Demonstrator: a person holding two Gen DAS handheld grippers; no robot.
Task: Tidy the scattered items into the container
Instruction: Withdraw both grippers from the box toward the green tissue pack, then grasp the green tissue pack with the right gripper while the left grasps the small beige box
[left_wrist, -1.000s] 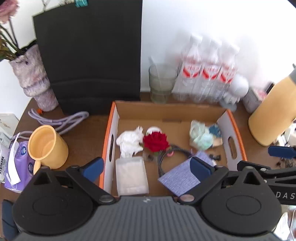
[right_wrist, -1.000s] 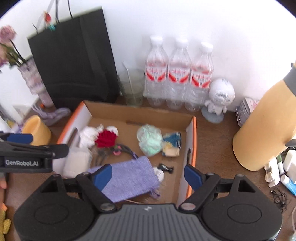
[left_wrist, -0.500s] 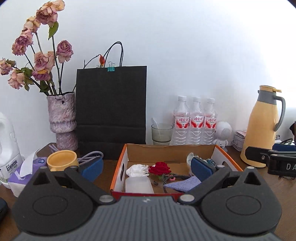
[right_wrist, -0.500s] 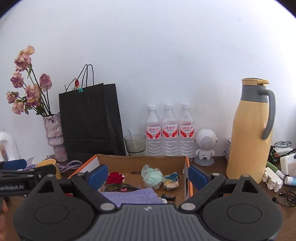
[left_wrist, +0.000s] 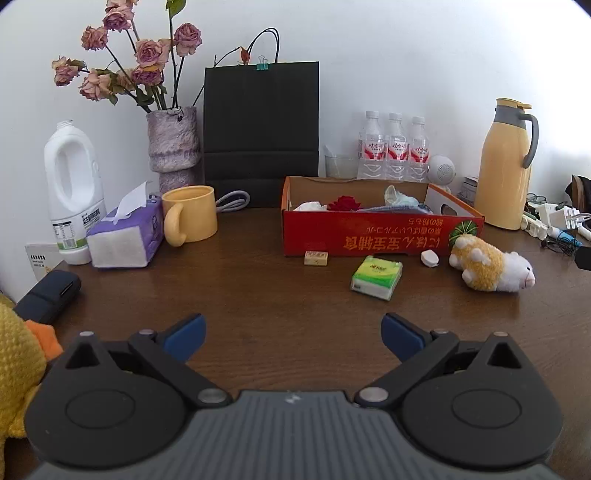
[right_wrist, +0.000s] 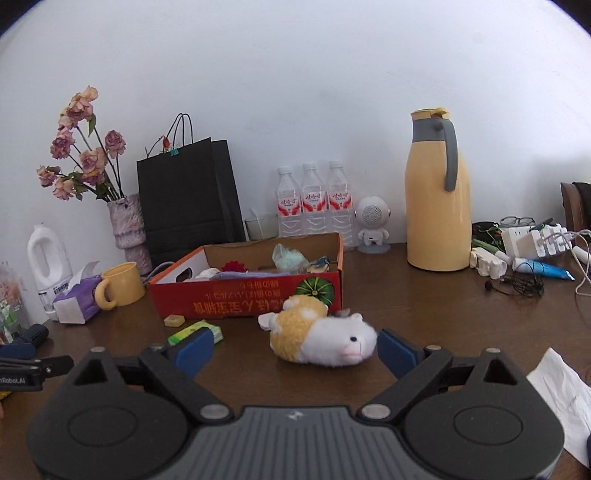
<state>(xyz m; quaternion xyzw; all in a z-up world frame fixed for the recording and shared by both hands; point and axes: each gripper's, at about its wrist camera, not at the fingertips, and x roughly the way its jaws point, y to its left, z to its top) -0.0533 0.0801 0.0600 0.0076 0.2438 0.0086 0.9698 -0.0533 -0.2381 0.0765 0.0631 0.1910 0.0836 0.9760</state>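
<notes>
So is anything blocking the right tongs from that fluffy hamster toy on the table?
Nothing visible. The hamster toy lies on bare table just ahead of the right tongs, whose jaws are opening with nothing between them. The red box sits behind the toy, not in the way.

Cardboard box (left_wrist: 380, 234) mid-table, paper bag (left_wrist: 261, 125) behind its left end, mug (left_wrist: 192, 218) off to its left, tissue pack (left_wrist: 376, 277) and plush hamster (left_wrist: 489, 267) lying in front of it, thermos (left_wrist: 504, 166) at right, bottles (left_wrist: 395, 146) behind.
</notes>
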